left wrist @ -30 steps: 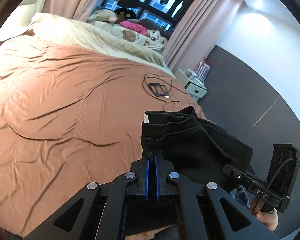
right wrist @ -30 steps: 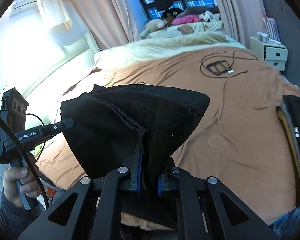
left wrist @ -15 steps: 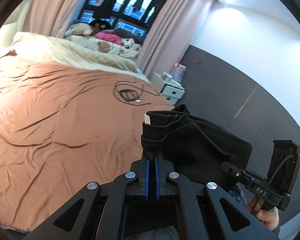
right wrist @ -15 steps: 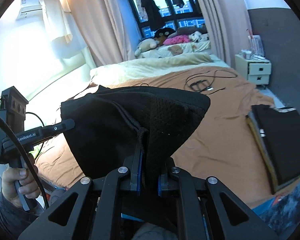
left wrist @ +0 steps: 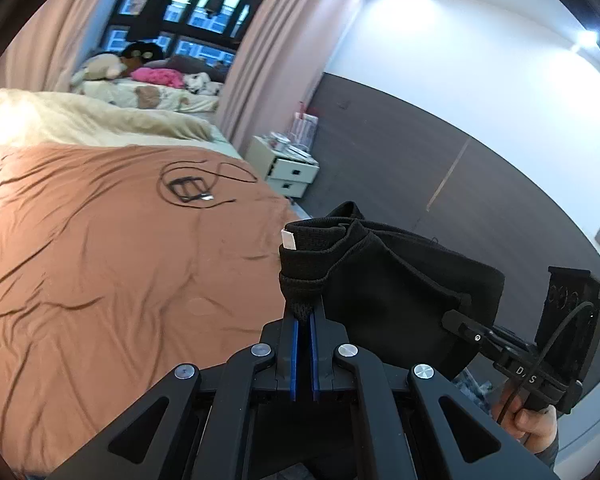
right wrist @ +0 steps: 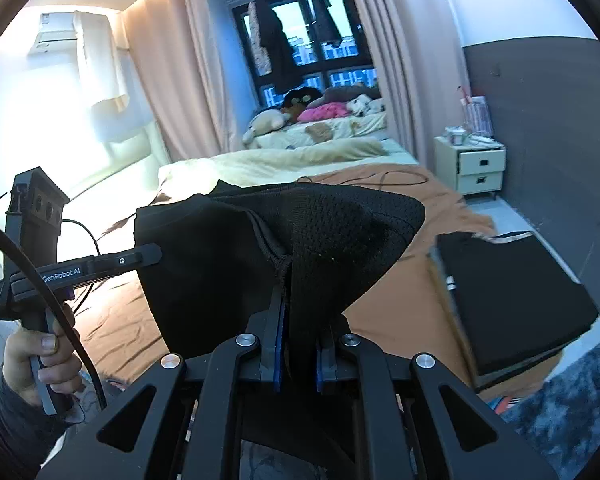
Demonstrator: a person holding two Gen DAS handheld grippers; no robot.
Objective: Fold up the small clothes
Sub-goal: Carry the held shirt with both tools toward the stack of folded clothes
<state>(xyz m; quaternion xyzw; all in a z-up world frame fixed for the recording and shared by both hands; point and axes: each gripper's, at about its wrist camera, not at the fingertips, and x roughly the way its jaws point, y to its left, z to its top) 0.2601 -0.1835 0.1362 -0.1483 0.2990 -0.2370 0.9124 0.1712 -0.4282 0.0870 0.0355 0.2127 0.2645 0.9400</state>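
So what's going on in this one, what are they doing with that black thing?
A person holds a handheld claw in each hand, and both are clamped on one small black garment, held up in the air over the brown bedspread. The left claw pinches its waistband end, the right claw a mesh fold. A folded dark stack lies at the bed's corner. The garment is not laid down yet.

Home bedroom, bed [left wrist: 100, 272] with orange sheet, curtains [right wrist: 172, 80], nightstand [right wrist: 475, 168], plush toys [right wrist: 268, 120]
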